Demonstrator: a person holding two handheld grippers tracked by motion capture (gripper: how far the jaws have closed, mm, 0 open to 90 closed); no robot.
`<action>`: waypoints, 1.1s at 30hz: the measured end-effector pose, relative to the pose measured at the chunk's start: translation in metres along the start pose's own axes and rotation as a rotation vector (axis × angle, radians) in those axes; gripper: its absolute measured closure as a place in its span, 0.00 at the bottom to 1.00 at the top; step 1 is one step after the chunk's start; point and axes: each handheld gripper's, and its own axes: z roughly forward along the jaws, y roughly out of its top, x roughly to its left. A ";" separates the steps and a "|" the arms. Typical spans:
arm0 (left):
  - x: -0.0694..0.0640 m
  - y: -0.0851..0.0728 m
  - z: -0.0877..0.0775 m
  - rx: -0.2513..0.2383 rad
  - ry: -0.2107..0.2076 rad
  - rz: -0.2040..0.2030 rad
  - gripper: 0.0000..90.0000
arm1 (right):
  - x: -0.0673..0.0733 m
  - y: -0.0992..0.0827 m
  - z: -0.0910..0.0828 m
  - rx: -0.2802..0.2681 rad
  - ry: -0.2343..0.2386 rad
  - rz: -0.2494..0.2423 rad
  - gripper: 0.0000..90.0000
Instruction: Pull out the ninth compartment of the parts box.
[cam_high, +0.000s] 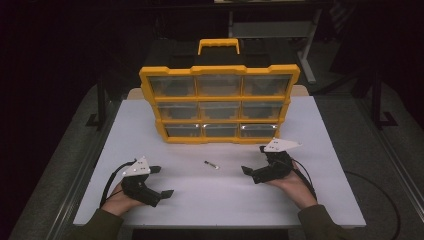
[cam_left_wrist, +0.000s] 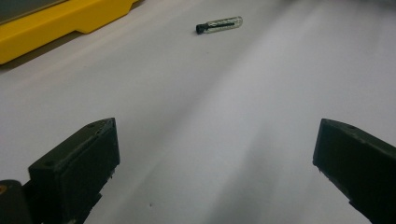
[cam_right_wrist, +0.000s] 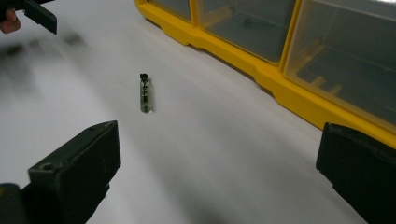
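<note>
Honestly can't read any text, labels or numbers anywhere here, not on the yellow organizer (cam_high: 220, 70) or the little vial (cam_high: 211, 164).

Glossy yellow plastic organizer (cam_high: 219, 98); matt white table (cam_high: 220, 195).

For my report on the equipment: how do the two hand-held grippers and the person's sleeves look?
Each gripper, left and right, has a black body, two blocky black jaws, a pale three-cornered plate on top and a trailing black cable. The sleeves are dark olive green.
</note>
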 end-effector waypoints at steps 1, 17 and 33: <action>0.000 0.000 -0.001 -0.007 -0.006 -0.007 0.00 | 0.000 0.001 0.000 0.000 0.001 0.000 0.00; 0.000 0.001 0.000 -0.001 -0.009 -0.002 0.00 | -0.001 0.009 0.005 -0.008 0.006 -0.002 0.00; -0.002 0.001 0.001 -0.004 -0.011 -0.007 0.00 | 0.000 0.015 0.012 0.008 0.020 -0.008 0.00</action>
